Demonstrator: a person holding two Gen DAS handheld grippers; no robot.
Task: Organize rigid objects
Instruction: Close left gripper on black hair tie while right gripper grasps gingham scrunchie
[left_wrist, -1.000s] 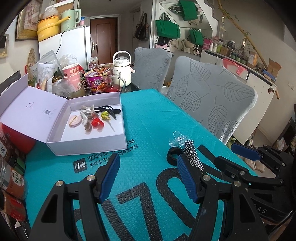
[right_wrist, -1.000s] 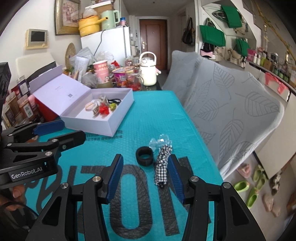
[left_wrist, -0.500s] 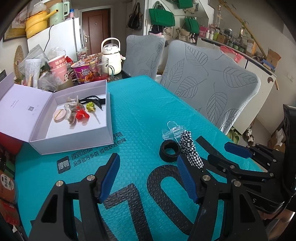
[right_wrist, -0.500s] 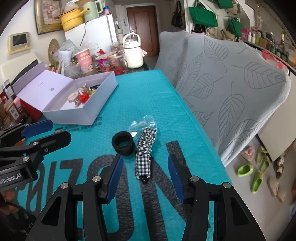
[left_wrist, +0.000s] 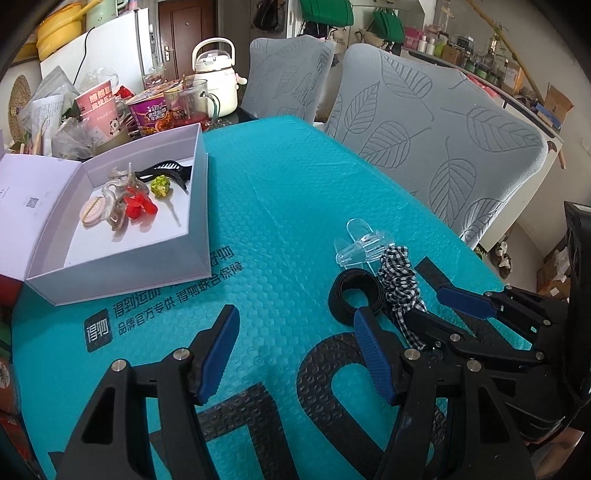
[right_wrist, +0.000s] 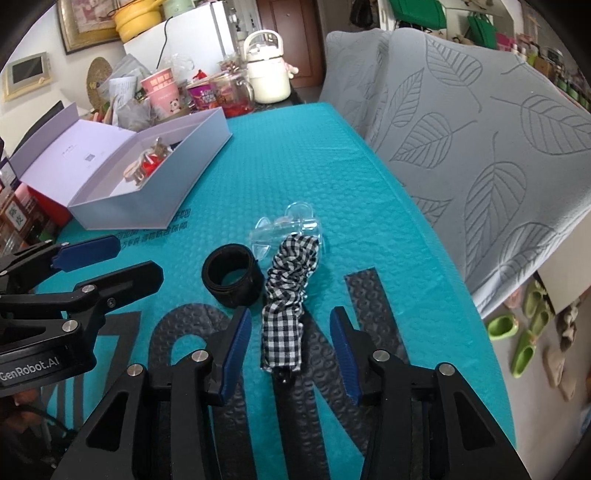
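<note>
At the far left of the desk, an open lilac box of hair accessories is seen. The left hand-held gripper is held half open over bare mat. Beside it lie a black band, a clear clip and a checked scrunchie. The right hand-held gripper, its jaws just narrowed, straddles the scrunchie without touching.
</note>
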